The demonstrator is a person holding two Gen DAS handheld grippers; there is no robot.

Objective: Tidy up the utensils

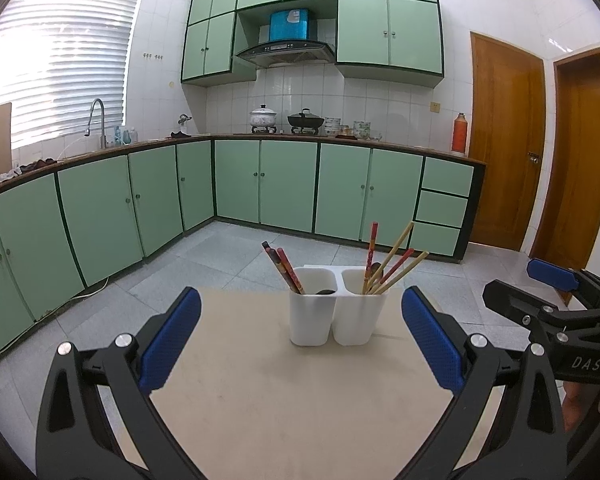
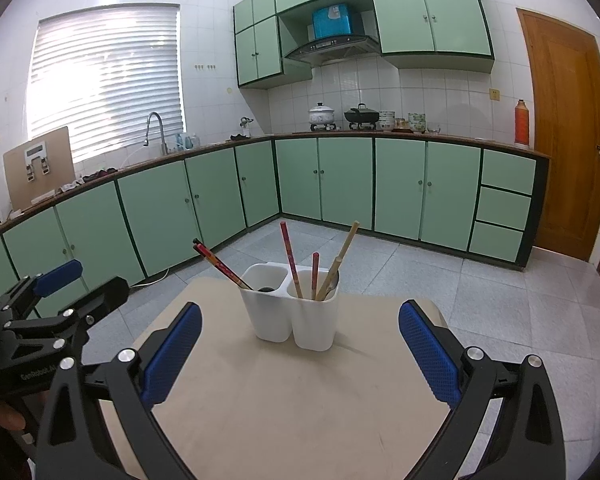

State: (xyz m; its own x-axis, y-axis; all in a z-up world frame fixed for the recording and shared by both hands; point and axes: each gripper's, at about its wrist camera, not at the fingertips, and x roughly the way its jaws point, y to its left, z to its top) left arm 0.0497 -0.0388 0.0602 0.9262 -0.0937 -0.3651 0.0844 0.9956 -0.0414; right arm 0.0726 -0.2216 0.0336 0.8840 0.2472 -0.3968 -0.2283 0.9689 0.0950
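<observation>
Chopsticks [image 1: 290, 272] stand in a white holder [image 1: 312, 320] with two rounded, smooth plastic cups joined side by side. In the left wrist view, the left cup holds a tight bundle of dark red, patterned sticks leaning left, with a dark rounded spoon bowl [image 1: 326, 291] just showing at the rim. The right cup [image 1: 360, 316] holds a looser spread: red sticks and pale bamboo sticks [image 1: 398, 246] fanning up and to the right. The holder sits upright near the far edge of the bench [image 1: 260, 380], a matte beige top with a rounded corner.

Left tongs [image 1: 300, 340] face the holder from the near side, level above the bench. Their black arms end in blue, finely knurled pads [image 1: 170, 340] that stand wide apart with nothing between them. Right tongs [image 2: 300, 344] take the same pose beside them, blue pads [image 2: 430, 354] spread wide and empty, the holder framed between them but well clear. Fingers [image 1: 576, 398] wrap the black handle at the right edge of the left wrist view.

Beyond lie a grey tiled floor [image 1: 228, 248], mint-green cabinets [image 1: 288, 184] trimmed in dark green, and a wooden door [image 1: 504, 140].
</observation>
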